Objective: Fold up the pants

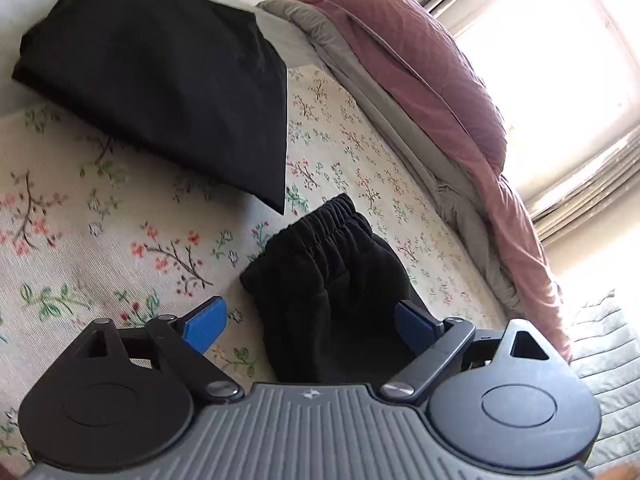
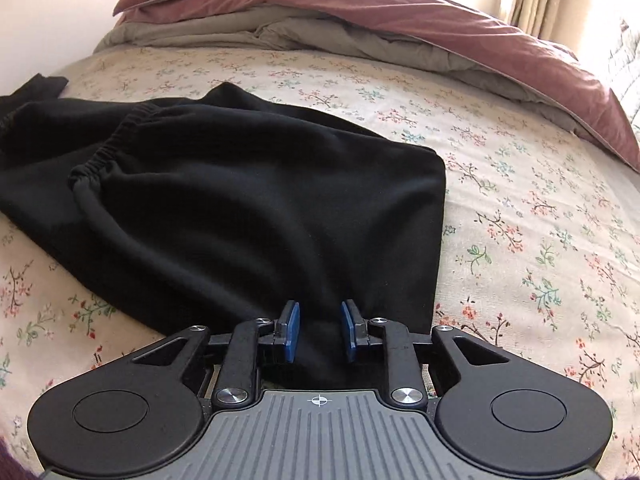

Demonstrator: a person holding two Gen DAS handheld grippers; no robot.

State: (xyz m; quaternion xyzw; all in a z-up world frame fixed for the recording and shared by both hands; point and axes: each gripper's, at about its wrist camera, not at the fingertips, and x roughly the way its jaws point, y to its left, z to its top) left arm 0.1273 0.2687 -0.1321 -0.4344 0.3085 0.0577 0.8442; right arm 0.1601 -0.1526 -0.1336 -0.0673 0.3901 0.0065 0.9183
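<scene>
Right tongs pinching pants, left spread.
My right gripper (image 2: 319,330) nips the black pants (image 2: 248,200) on the floral bedspread (image 2: 540,220), likely anchoring a fold; left gripper (image 1: 310,322) gapes over the elastic waistband (image 1: 320,224).

Home bedroom: bed (image 2: 520,208) covered with a cream sheet printed with small floral sprigs, and a bunched mauve duvet (image 2: 400,12) with grey underside piled along its far edge. Bright window with light curtains (image 1: 592,184) just behind the duvet, daylight blown out. Black pants (image 2: 240,200) lie on the sheet, and a plain pale wall (image 2: 60,4) stands beyond the bed.
</scene>
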